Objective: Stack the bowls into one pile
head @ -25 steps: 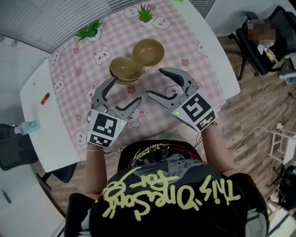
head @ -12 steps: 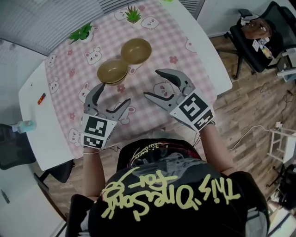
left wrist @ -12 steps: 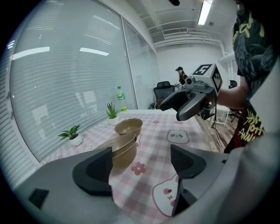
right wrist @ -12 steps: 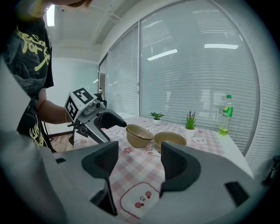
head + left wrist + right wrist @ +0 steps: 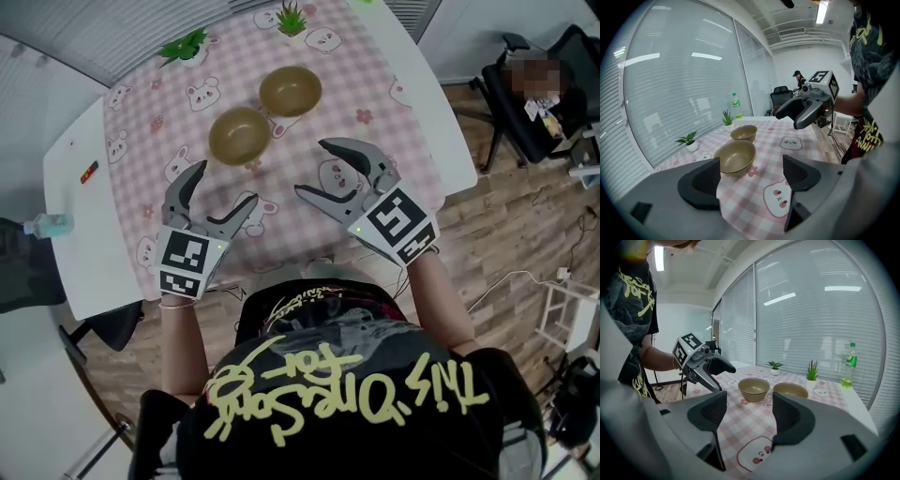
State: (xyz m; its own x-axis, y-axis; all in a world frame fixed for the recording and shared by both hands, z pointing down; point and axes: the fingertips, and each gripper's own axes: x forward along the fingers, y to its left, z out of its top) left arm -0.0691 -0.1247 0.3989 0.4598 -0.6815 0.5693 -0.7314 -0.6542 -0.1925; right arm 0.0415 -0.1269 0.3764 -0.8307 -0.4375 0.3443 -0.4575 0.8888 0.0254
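White table [image 5: 80, 216] under a pink checked bear-print cloth [image 5: 159, 122], beside window blinds [image 5: 94, 37], on a wood floor [image 5: 506, 244]. Near bowl [image 5: 240, 135] and far bowl [image 5: 291, 90] sat side by side on the cloth, unstacked. Left gripper [image 5: 225, 185] and right gripper [image 5: 311, 167] hovered wide open and empty, as 1 s earlier; bowls unmoved.

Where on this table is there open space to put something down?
Bare cloth lies between the left bowl and the left gripper, and right of the right bowl toward the cloth's edge. Crowded: between both bowls and by the plants.
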